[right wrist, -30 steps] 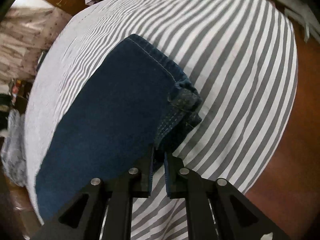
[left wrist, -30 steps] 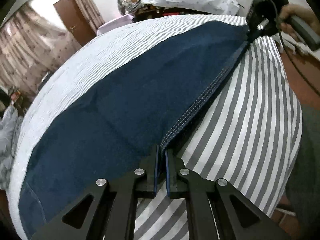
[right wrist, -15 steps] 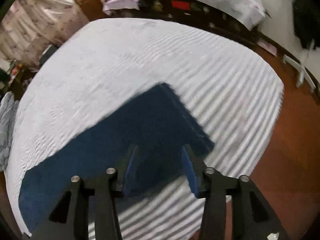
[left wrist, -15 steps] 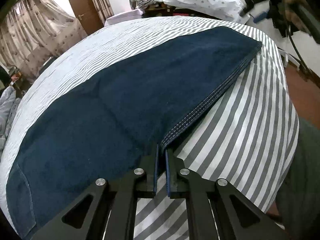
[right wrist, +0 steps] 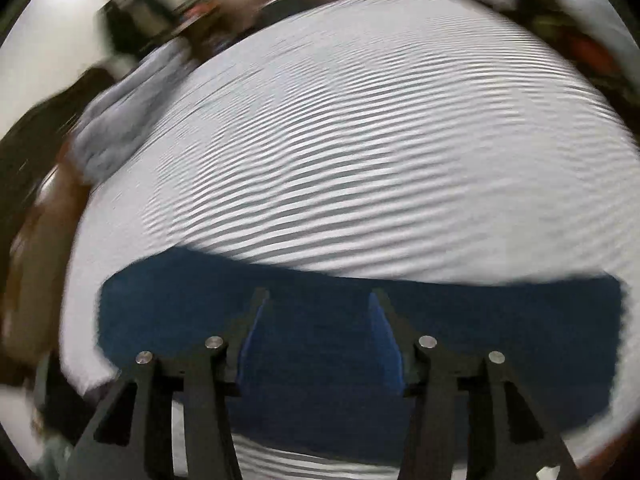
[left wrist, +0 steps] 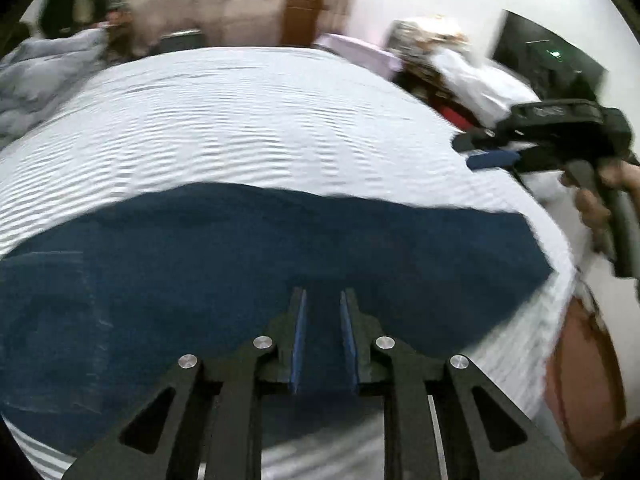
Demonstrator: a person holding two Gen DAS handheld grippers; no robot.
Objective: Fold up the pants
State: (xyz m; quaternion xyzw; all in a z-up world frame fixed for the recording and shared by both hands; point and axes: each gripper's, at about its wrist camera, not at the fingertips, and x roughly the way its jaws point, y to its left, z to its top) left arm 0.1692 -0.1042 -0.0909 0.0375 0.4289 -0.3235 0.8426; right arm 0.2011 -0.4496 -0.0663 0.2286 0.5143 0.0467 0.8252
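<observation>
Dark blue jeans (left wrist: 200,280) lie flat in a long band across the grey-and-white striped bed (left wrist: 240,120). My left gripper (left wrist: 322,292) hovers over their near edge, jaws opening, nothing between the pads. The right gripper (left wrist: 476,150) shows in the left wrist view at the right, above the bed, held by a hand (left wrist: 596,208). In the right wrist view the jeans (right wrist: 480,340) stretch from side to side below the right gripper (right wrist: 318,294). Its jaws stand wide and are still opening, with nothing in them. Both views are blurred by motion.
A grey garment heap (left wrist: 40,76) lies at the bed's far left. Behind the bed are a brown door (left wrist: 308,0), a cluttered pile with white bedding (left wrist: 460,64) and a dark screen (left wrist: 540,52). Reddish floor (left wrist: 580,380) shows past the bed's right edge.
Both grippers let go of the jeans' stitched edge, opened, lifted away and rolled. The jeans now lie flat on the bed, seen crosswise instead of lengthwise.
</observation>
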